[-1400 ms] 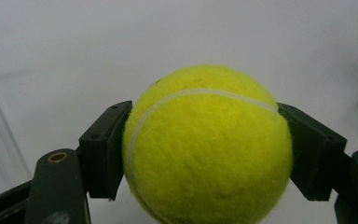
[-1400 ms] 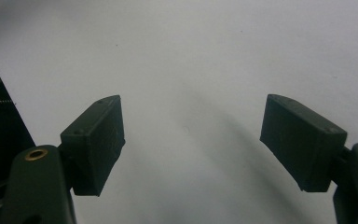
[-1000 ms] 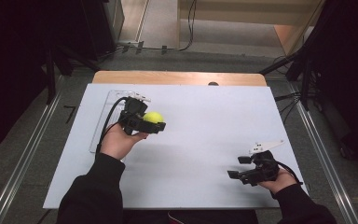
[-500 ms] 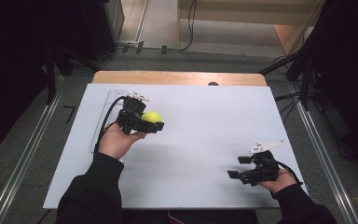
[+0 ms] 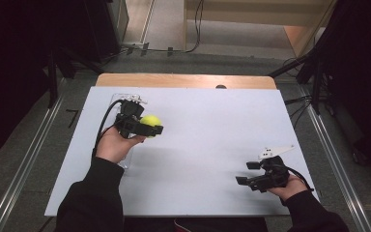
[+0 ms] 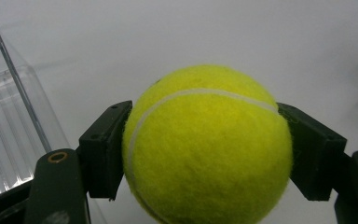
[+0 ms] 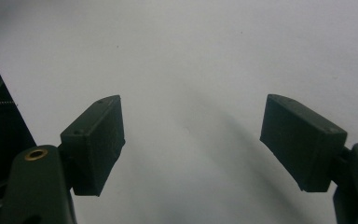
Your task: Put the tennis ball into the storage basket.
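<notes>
We see even overhead light on the white table (image 5: 212,145), dark surroundings, soft shadows beneath both grippers' jaws, and blurred near edges in both gripper views.

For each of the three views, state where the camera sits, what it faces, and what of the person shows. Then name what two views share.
High view: above the person's side, looking forward and down on the white table; both forearms and hands show, plus the left hand-held gripper and the right hand-held gripper.
Left gripper view: rides the left hand-held gripper, looking along its jaws shut on the tennis ball; a clear container is beside it.
Right gripper view: rides the right hand-held gripper, facing bare table between open jaws.
Shared: the tennis ball appears in the high and left gripper views.
</notes>
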{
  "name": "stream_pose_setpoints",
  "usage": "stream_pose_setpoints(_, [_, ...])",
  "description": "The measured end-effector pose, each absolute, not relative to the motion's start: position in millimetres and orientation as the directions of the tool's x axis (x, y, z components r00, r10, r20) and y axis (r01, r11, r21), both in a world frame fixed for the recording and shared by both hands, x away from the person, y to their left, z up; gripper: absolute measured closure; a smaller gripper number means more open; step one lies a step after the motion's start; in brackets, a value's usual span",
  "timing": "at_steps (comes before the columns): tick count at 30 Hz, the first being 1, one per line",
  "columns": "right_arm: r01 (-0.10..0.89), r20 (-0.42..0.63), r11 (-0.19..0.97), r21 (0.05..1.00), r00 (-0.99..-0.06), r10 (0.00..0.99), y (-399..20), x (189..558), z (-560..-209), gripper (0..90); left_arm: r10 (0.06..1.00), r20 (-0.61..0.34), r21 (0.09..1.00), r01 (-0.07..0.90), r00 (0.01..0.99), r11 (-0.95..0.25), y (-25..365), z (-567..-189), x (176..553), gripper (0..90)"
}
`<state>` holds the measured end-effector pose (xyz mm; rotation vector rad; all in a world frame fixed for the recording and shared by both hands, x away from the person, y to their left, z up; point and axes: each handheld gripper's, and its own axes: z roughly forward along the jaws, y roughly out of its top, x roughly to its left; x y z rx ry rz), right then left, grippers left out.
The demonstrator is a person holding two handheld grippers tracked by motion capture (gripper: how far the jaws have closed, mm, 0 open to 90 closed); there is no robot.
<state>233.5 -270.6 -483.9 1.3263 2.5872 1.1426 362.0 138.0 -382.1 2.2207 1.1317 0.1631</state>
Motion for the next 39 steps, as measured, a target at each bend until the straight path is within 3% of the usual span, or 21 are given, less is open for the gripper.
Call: stream_pose_setpoints(39, [0.697, 0.295, 0.373, 0.613, -0.639, 0.711, -270.9, 233.4, -483.8, 19.6, 0.86, -0.157, 0.584, 0.747, 0.487, -0.317, 189.5, -384.0, 375.0, 25.9])
